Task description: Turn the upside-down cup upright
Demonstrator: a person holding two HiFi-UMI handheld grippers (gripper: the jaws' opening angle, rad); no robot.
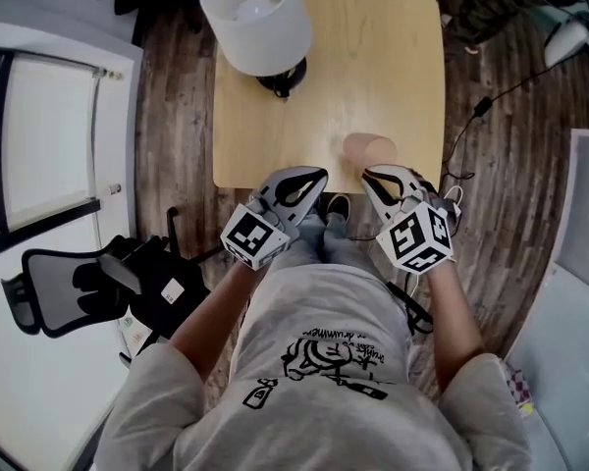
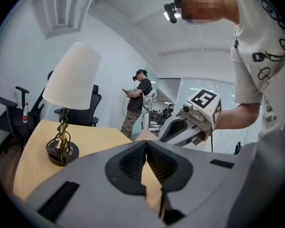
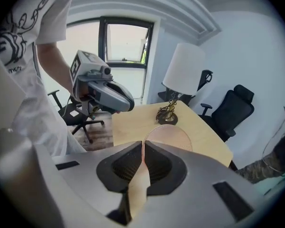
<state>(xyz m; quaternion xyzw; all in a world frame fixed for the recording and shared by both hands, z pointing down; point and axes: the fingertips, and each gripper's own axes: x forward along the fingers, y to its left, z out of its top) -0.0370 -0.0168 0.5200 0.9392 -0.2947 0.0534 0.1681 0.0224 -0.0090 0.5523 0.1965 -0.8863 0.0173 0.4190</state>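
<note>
While your right gripper (image 3: 142, 145) is pinching the pink cup (image 1: 370, 149) by its wall over the bench (image 1: 373, 57) front and your left gripper (image 2: 146, 145) is pressing its fingers together empty, you're likely handling something light, best gripped at the rim

the lamp (image 1: 260, 23) stands on the table (image 1: 373, 67) at its far left corner. the cup (image 1: 370, 150) sits on the table close to its near edge, right of the middle. the left gripper (image 1: 317, 177) and right gripper (image 1: 375, 175) reach over the table's near edge side by side, the right one just before the cup. an office chair (image 1: 98, 283) stands left of the table, and a cable (image 1: 481, 106) lies to the table's right.
</note>
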